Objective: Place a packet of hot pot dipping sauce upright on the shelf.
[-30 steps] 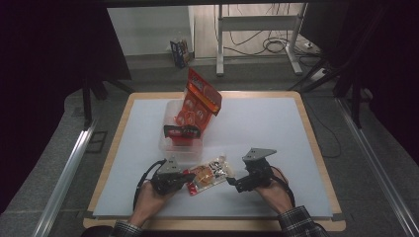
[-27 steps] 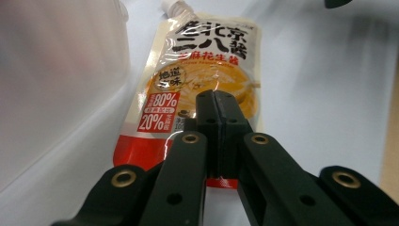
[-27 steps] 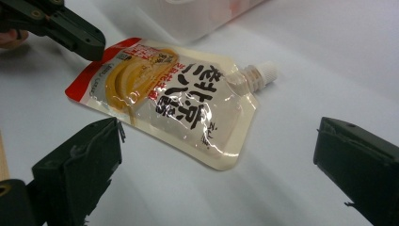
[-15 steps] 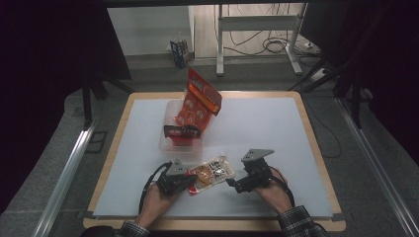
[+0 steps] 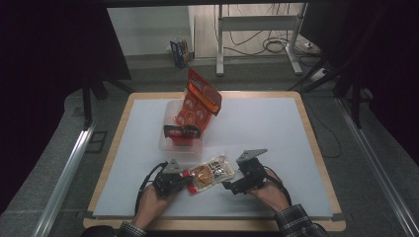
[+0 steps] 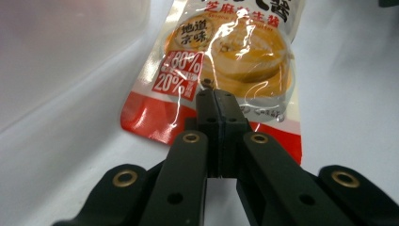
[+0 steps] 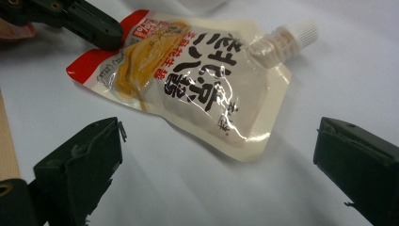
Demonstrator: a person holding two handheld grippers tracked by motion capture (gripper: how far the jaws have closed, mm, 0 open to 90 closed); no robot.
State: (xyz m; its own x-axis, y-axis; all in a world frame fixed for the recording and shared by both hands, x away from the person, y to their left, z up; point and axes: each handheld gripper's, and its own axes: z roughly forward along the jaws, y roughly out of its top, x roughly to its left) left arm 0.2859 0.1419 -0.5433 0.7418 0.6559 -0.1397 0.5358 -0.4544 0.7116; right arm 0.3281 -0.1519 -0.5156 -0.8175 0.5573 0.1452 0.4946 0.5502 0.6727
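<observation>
- Sauce pouch point(image 5: 210, 173) is lying flat on the white table mat point(image 5: 262, 128), near the person's edge, between the two grippers; it has a red bottom band, a yellow food picture and black lettering.
- Its white screw cap point(image 7: 301, 32) is sitting at one top corner, pointing away from the left gripper.
- Left gripper point(image 6: 218, 101) is sitting at the pouch's red bottom end point(image 6: 155, 120), jaws pressed fully together with no gap; the tips are lying over the red band, but whether they are pinching the foil or just resting on it I cannot tell.
- Right gripper point(image 7: 216, 155) is waiting just short of the pouch's other end, jaws spread wide, nothing between them, pads not touching the pouch.
- Person's hands point(image 5: 150, 207) are gripping both tools from the near edge; a plaid sleeve point(image 5: 296, 222) is showing on the right arm.
- Clear plastic bin point(image 5: 180, 140) is standing just beyond the pouch, with red snack packs point(image 5: 195, 106) sticking up out of it, the tallest one tilting.
- Wooden table rim point(image 5: 316, 148) is framing the mat.
</observation>
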